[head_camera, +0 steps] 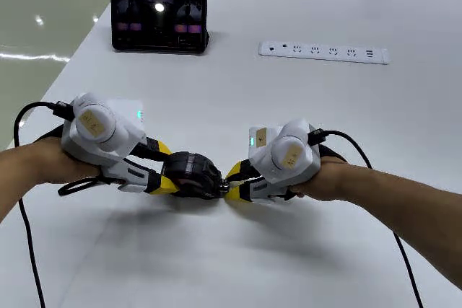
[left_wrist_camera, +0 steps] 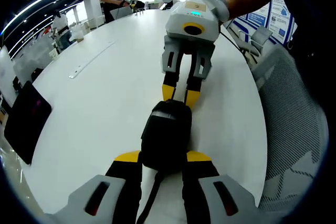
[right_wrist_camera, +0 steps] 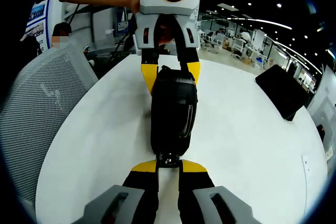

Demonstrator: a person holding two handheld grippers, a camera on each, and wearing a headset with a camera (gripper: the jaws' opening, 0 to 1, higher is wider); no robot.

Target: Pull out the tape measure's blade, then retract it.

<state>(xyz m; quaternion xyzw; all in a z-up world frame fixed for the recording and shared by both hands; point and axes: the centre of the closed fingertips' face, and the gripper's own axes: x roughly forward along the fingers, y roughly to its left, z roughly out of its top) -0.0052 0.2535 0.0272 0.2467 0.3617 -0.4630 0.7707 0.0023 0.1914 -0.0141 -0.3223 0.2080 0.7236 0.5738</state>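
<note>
Tape measure (head_camera: 191, 173) lies on the white table (head_camera: 289, 106) between my 2 claws, its blade not yet drawn. My left claw (head_camera: 164, 167) is clamped around the case from behind. My right claw (head_camera: 232, 182) looks pinched on the small hook (right_wrist_camera: 168, 158) at the case's mouth, though the bite is thin. I judge the main risk is that hook slipping free as I pull away, which would let the blade snap back. If the left grip is loose on the rounded case, the whole case could drag along or twist instead of paying out.
</note>
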